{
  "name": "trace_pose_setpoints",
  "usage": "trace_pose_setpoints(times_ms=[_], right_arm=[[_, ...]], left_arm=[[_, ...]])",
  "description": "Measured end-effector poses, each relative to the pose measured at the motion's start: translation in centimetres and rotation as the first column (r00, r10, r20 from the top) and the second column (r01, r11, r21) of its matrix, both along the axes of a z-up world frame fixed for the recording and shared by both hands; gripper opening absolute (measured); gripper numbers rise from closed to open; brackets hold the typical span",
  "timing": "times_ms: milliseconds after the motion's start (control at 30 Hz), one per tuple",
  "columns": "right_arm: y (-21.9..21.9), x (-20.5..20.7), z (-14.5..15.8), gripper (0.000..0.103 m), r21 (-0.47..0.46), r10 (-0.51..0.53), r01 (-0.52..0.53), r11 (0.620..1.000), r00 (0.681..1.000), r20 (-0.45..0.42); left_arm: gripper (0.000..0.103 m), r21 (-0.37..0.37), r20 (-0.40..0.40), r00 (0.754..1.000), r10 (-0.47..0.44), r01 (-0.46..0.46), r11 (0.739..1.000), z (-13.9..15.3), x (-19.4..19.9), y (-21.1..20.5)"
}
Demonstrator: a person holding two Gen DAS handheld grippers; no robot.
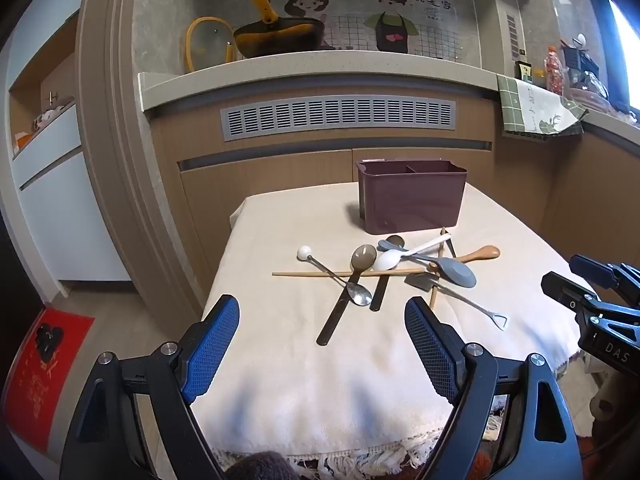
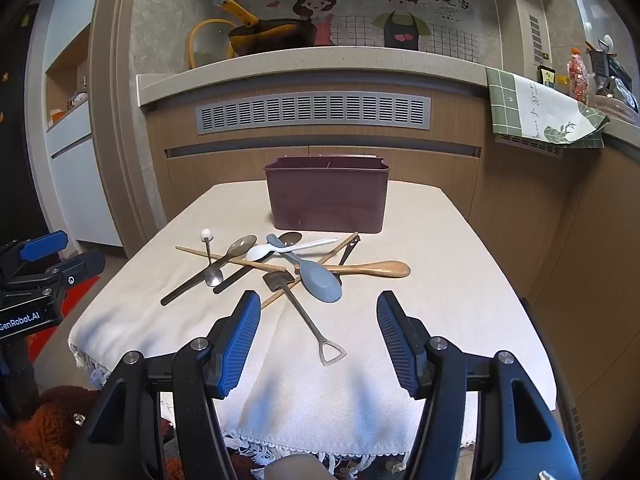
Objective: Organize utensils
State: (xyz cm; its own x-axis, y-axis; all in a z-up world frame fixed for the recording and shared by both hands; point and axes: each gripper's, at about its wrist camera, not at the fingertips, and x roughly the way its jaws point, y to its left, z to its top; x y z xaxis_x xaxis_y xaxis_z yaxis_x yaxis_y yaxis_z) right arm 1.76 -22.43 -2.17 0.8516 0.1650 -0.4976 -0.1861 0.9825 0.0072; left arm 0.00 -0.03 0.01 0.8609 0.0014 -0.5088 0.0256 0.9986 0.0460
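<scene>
Left wrist view: the left gripper (image 1: pixel 322 344) is seen at lower centre, jaws spread wide, nothing held. The utensil pile (image 1: pixel 384 272) lies mid-frame on the cloth-covered table (image 1: pixel 280 360), crossed and overlapping, so single pieces are judged hard to lift cleanly. The maroon holder (image 1: pixel 412 200) stands just behind it, presumably the destination.

Right wrist view: the right gripper (image 2: pixel 318 340) is likewise held wide and empty at lower centre. The shovel-handled spoon (image 2: pixel 308 320) lies nearest; a chopstick (image 2: pixel 312 268) crosses it.
</scene>
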Motion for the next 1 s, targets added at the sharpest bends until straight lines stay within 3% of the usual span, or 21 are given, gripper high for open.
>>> trace_pose_setpoints(times_ms=[133,167,1000], right_arm=[[0.0,0.0,0.0,0.057,0.002,0.0,0.0,1.0,1.0,-0.005],[0.0,0.0,0.0,0.057,0.002,0.0,0.0,1.0,1.0,-0.006],[0.0,0.0,0.0,0.057,0.0,0.0,0.0,1.0,1.0,0.0]], left_arm=[[0.085,-0.005,0.006,1.0,-0.008,0.008,1.0,-0.2,0.0,0.3],[0.085,0.026,0.011,1.0,-0.003,0.003,1.0,-0.1,-0.1,-0.4],[0.085,0.008,0.004,1.0,-0.004,0.004,1.0,-0.2,-0.2,-0.1]])
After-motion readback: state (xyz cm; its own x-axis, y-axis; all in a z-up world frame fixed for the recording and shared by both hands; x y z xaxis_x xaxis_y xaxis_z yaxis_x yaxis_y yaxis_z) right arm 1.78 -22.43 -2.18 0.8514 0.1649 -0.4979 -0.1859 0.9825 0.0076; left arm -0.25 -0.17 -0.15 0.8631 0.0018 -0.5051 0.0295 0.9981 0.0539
